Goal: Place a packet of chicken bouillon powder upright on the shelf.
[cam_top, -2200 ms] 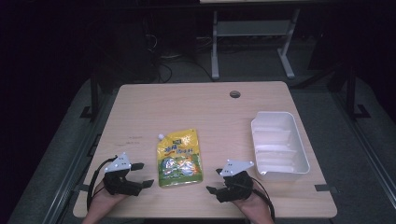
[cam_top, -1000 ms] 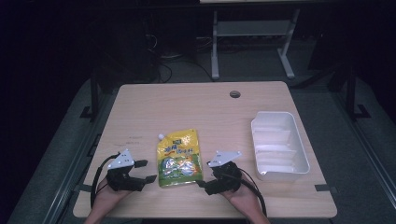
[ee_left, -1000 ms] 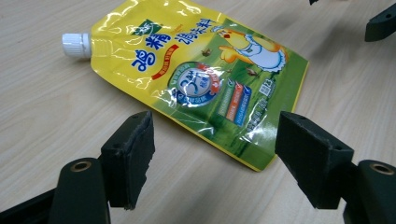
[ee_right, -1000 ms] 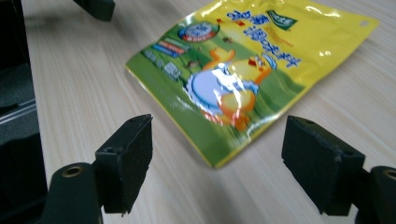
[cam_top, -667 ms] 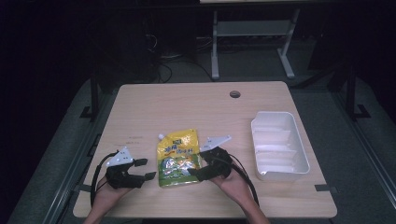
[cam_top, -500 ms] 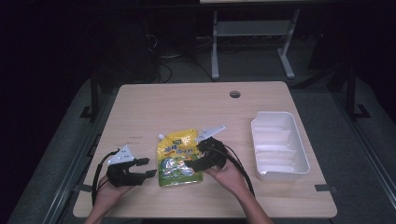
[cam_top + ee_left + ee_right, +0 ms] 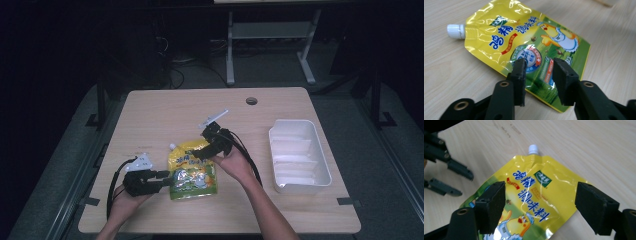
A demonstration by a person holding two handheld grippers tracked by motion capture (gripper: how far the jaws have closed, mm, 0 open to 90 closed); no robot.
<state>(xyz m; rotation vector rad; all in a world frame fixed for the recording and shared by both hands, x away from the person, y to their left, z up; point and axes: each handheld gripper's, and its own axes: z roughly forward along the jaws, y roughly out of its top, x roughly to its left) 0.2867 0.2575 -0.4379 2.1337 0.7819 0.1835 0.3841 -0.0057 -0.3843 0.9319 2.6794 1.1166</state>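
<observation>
Yellow spouted pouch [image 7: 192, 171] lies flat on the near-left part of the surface [image 7: 165, 107], white cap [image 7: 172, 147] pointing far-left. White tray [image 7: 299, 156] sits well apart at the right edge, nothing visible in it.

Left hand-held gripper [image 7: 161, 178]: low, at the pouch's left edge, near its near end. Its jaws have just been closing and now stand at a narrow gap. In the left gripper view the two pads [image 7: 520, 75] straddle the pouch's near edge [image 7: 534, 62]; the foil lies under and between them, but no pinch is evident and the pouch is not lifted or creased there.

Right hand-held gripper [image 7: 201, 152]: raised over the far half of the pouch, pointing down and left. Jaws wide apart; in the right gripper view both pads [image 7: 492, 205] flank the pouch's width [image 7: 534, 195], hovering clear of it, with the cap [image 7: 533, 149] beyond.

Progress, as judged: early. Both tools are on approach; neither has secured the pouch, and it rests fully on the surface. Left to do: complete a grip, probably one edge by the left tool and the far portion by the right, then lift. If the tray is the destination, the whole carry to the right remains.
</observation>
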